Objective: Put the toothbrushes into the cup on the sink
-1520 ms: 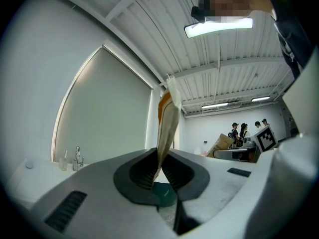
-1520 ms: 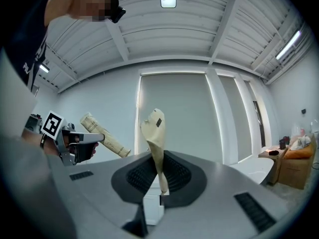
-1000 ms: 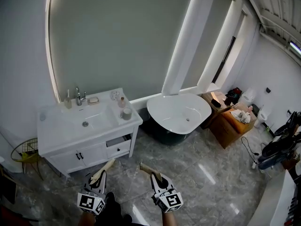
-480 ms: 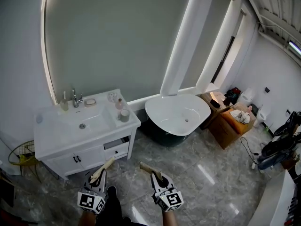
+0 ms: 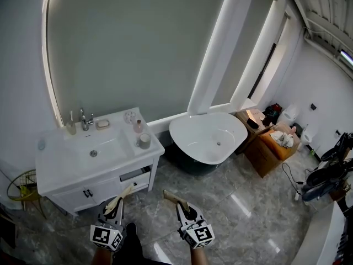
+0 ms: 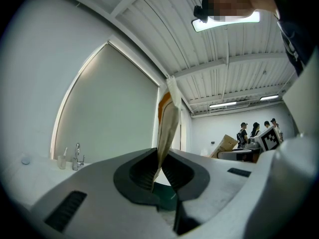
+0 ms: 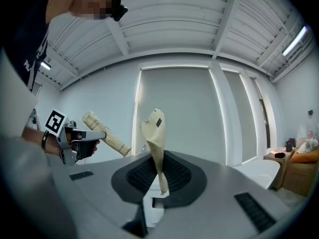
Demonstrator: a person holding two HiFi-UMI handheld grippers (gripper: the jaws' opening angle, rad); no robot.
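Each gripper holds a toothbrush in a tan paper wrapper. My left gripper (image 5: 115, 207) (image 6: 158, 167) is shut on one wrapped toothbrush (image 5: 122, 195) (image 6: 168, 121), which sticks up from the jaws. My right gripper (image 5: 182, 207) (image 7: 160, 179) is shut on the other wrapped toothbrush (image 5: 174, 197) (image 7: 155, 141). Both are over the floor, in front of the white sink vanity (image 5: 55, 170). A clear cup (image 5: 71, 128) (image 6: 62, 160) with a thin stick in it stands left of the faucet (image 5: 84, 120) (image 6: 77, 156). A grey cup (image 5: 144, 141) stands at the counter's right front corner.
A soap dish (image 5: 102, 124) and a small bottle (image 5: 138, 126) sit on the counter. A white bathtub (image 5: 207, 137) stands right of the vanity, with boxes (image 5: 270, 142) beyond it. A gold wire basket (image 5: 19, 184) is left of the vanity. People (image 6: 254, 131) stand far off.
The vanity and bathtub have slid left and slightly down in the head view as I moved across the floor. Both grippers keep their grip and their place in the frame.
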